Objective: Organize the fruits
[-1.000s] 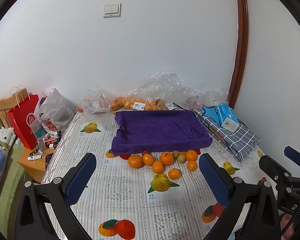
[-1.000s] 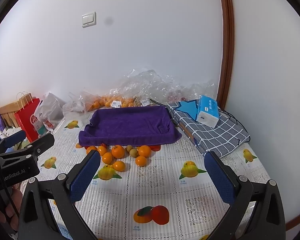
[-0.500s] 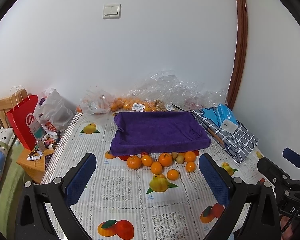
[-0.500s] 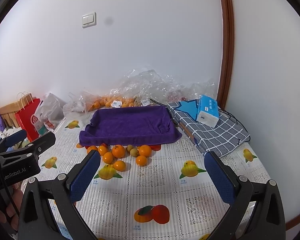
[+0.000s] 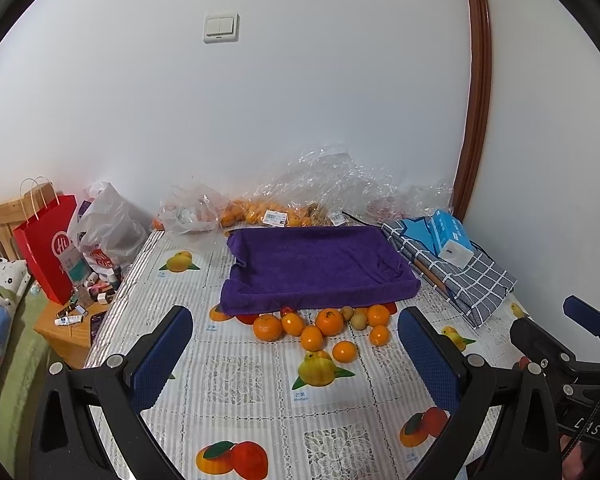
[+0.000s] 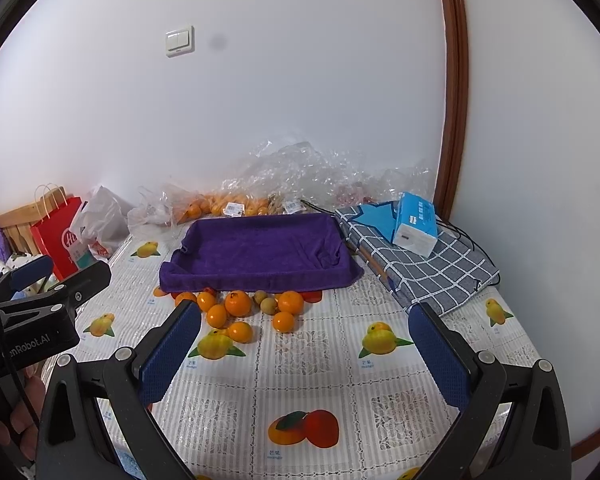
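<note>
Several oranges (image 5: 329,322) (image 6: 238,303) and two small brownish-green fruits (image 5: 358,319) (image 6: 268,305) lie loose on the fruit-print tablecloth, right in front of a tray lined with a purple towel (image 5: 320,266) (image 6: 260,252). The tray holds nothing. My left gripper (image 5: 294,354) hovers open above the near part of the table, well short of the fruit. My right gripper (image 6: 304,350) is open too, beside it on the right, with nothing between its fingers. Each gripper shows at the edge of the other's view.
Clear plastic bags with more oranges (image 5: 260,214) lie against the back wall. A checked cloth with a blue tissue pack (image 6: 416,224) covers the right side. A red paper bag (image 5: 48,248) and a small cluttered stand (image 5: 76,316) sit off the table's left edge.
Both grippers have drifted only slightly; in the left wrist view the fruit and tray sit a little lower and further left. Nothing was picked up or moved.
</note>
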A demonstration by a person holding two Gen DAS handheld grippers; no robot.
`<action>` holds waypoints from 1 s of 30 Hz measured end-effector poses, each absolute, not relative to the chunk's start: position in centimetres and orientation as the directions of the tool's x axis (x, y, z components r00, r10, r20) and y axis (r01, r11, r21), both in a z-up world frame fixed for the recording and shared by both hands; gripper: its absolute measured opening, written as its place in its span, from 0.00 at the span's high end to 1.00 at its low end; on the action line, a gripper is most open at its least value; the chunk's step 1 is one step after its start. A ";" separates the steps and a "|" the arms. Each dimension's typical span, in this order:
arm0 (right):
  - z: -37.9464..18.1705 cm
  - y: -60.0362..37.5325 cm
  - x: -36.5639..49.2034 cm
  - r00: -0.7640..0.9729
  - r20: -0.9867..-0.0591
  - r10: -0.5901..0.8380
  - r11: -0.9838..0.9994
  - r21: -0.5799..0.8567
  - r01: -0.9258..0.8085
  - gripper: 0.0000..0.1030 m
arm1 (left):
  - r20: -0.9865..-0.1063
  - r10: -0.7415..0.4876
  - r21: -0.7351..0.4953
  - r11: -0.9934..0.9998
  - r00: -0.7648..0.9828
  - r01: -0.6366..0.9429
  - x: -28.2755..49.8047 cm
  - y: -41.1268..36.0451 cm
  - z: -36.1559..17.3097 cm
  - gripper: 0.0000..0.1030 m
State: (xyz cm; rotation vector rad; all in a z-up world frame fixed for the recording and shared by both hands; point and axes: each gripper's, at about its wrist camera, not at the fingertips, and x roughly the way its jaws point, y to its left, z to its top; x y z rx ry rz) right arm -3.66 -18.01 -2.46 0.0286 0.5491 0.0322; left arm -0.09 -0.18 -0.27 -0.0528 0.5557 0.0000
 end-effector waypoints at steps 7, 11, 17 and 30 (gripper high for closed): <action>-2.4 -18.5 -3.7 0.852 -0.522 0.036 0.999 0.039 -0.018 0.01 | -0.532 -0.021 -0.053 0.999 0.846 -0.009 0.1 0.0 -0.4 0.00; -2.6 -18.5 -3.5 0.850 -0.525 0.040 0.999 0.037 -0.025 0.01 | -0.533 -0.022 -0.051 0.999 0.846 -0.007 0.2 0.1 -0.7 0.00; -3.7 -18.3 -2.2 0.833 -0.552 0.048 0.998 0.051 -0.024 0.01 | -0.548 -0.015 -0.045 0.999 0.836 -0.011 1.2 0.4 -1.8 0.00; -8.8 -19.0 2.4 0.762 -0.647 0.031 0.999 0.005 -0.036 0.01 | -0.613 0.037 -0.045 0.996 0.789 -0.082 6.0 3.8 -7.0 0.00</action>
